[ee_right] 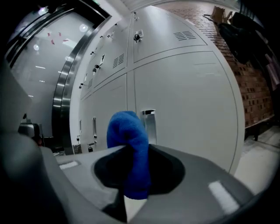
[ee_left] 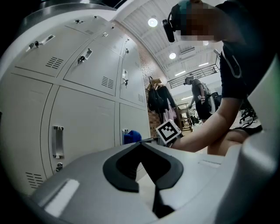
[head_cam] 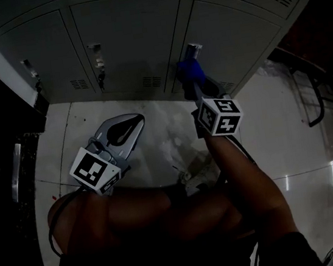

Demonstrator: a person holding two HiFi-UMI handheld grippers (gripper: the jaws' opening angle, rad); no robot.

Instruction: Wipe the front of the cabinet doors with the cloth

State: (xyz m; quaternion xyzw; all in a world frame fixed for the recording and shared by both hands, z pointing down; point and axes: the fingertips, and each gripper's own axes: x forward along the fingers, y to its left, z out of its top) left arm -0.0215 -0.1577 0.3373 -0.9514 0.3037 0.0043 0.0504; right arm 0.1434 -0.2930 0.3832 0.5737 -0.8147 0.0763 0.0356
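A bank of grey cabinet doors (head_cam: 134, 35) stands ahead, each with a metal handle and vent slots. My right gripper (head_cam: 199, 81) is shut on a blue cloth (head_cam: 189, 69), held up beside the handle (head_cam: 193, 50) of a lower door. In the right gripper view the blue cloth (ee_right: 129, 148) bulges from between the jaws, just left of that handle (ee_right: 150, 126). My left gripper (head_cam: 124, 126) hangs lower and to the left, over the floor, shut with nothing in it. The left gripper view shows the doors (ee_left: 83, 127), the blue cloth (ee_left: 131, 136) and the right gripper's marker cube (ee_left: 168, 130).
White glossy floor (head_cam: 289, 130) runs in front of the cabinets. A dark frame (head_cam: 308, 91) stands at the right and dark clutter (head_cam: 18, 168) at the left. People and hanging clothes (ee_left: 159, 98) are far off in the left gripper view.
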